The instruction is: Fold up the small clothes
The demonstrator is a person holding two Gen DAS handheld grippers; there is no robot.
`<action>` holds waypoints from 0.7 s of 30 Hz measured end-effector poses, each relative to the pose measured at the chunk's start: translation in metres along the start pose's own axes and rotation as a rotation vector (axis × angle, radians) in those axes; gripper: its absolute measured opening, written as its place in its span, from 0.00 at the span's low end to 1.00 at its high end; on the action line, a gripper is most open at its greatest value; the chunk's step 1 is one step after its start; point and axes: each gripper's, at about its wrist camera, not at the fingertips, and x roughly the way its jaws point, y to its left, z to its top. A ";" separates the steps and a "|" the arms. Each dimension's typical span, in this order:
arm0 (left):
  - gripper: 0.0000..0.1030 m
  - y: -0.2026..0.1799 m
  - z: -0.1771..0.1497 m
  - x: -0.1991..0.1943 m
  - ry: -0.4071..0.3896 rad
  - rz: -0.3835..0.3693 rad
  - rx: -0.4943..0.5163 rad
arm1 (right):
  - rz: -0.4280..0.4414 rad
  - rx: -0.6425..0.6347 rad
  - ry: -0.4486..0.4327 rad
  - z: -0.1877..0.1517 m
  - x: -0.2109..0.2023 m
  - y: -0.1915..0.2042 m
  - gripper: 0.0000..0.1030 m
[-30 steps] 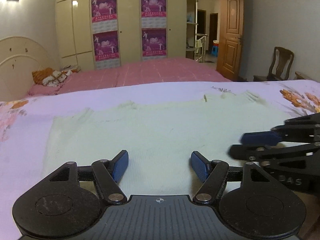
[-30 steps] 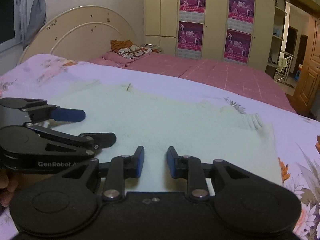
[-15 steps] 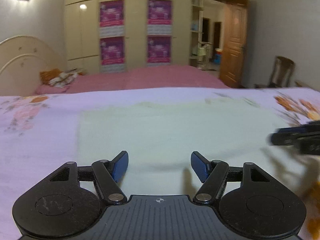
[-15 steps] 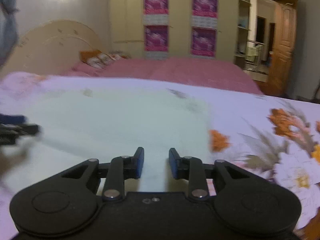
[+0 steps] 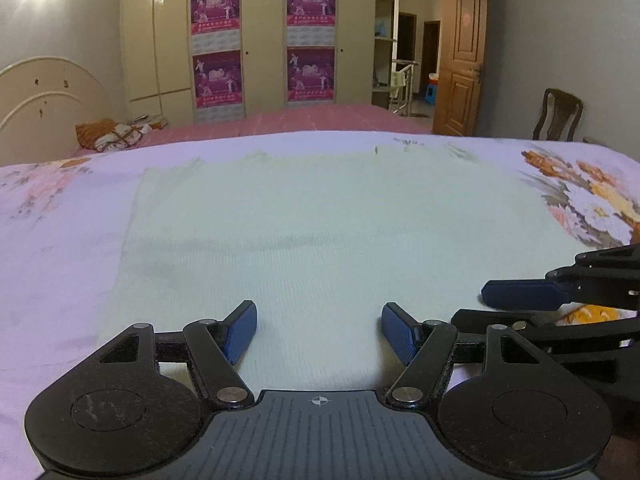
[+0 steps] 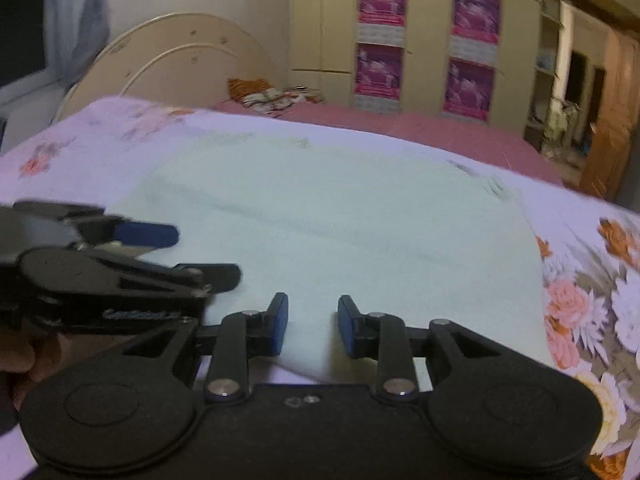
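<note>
Cloth (image 5: pixel 320 232), pale green, is lying flat on floral bedsheet (image 5: pixel 60 240) just ahead of both grippers, w/ L gripper (image 5: pixel 319 330) gaping wide and R gripper (image 6: pixel 312 324) sitting part-open, neither gripping anything.

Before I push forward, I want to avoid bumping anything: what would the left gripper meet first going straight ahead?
The left gripper would most likely meet only the pale green garment lying flat on the floral bedsheet. Nothing else stands ahead; the right gripper sits off to its side. Height above the cloth is unclear.
</note>
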 end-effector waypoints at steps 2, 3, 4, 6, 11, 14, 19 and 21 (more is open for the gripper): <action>0.67 0.008 -0.004 -0.004 0.006 0.035 -0.003 | -0.016 0.001 0.008 -0.003 0.002 -0.003 0.26; 0.67 0.016 -0.007 -0.007 0.010 0.041 -0.019 | -0.033 0.010 0.010 -0.004 0.000 -0.008 0.25; 0.67 0.026 -0.011 -0.011 0.012 0.043 -0.039 | -0.058 0.028 0.012 -0.006 -0.005 -0.015 0.25; 0.67 0.043 -0.017 -0.019 0.018 0.059 -0.047 | -0.133 0.072 0.020 -0.012 -0.014 -0.036 0.25; 0.67 0.053 -0.019 -0.020 0.038 0.059 -0.057 | -0.181 0.175 0.024 -0.032 -0.029 -0.077 0.24; 0.67 0.048 -0.017 -0.018 0.045 0.075 -0.056 | -0.197 0.176 0.032 -0.028 -0.024 -0.073 0.25; 0.67 0.052 -0.017 -0.024 0.044 0.074 -0.061 | -0.194 0.189 0.040 -0.031 -0.032 -0.076 0.24; 0.67 0.050 -0.019 -0.021 0.047 0.075 -0.040 | -0.199 0.196 0.014 -0.025 -0.036 -0.074 0.23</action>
